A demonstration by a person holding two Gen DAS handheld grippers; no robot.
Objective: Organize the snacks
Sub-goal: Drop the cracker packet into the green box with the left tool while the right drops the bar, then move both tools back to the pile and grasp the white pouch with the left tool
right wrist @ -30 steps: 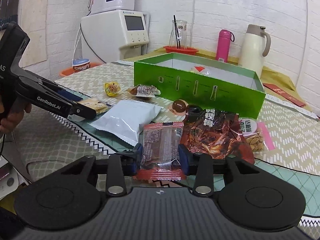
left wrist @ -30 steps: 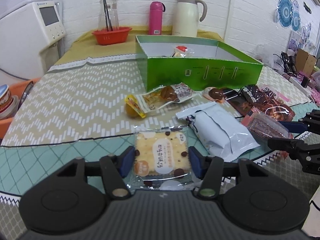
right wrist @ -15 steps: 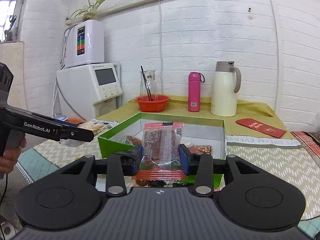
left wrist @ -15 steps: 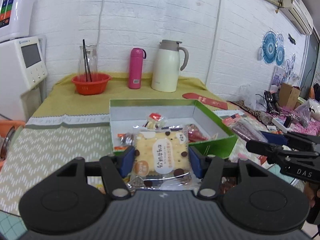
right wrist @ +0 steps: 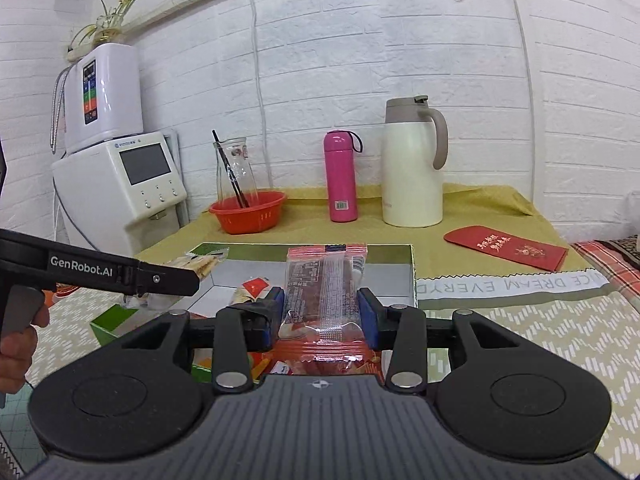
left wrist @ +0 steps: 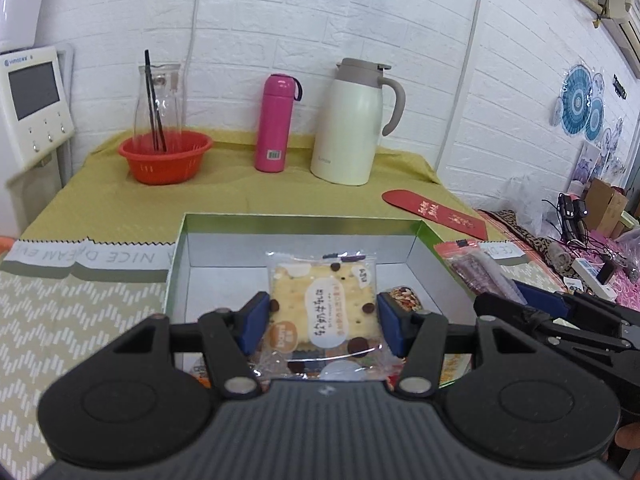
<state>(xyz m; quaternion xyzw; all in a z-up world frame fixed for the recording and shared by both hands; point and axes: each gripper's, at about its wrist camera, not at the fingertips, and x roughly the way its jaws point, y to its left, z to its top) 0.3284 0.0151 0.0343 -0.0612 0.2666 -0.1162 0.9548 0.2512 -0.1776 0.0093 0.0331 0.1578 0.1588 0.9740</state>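
My left claw [left wrist: 323,322] grips the cracker packet [left wrist: 323,308] at frame centre, above the green box [left wrist: 178,264]. My right claw [right wrist: 322,314] clamps the red snack bar [right wrist: 324,292], centre frame, over that box.

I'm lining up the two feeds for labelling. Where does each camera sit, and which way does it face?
Left wrist: on the left gripper, facing the green box and back wall; holds a cracker packet; the right gripper shows at right.
Right wrist: on the right gripper, facing likewise; holds a red snack packet; the left gripper and a hand show at left.
Shared: box, pink bottle, white jug.
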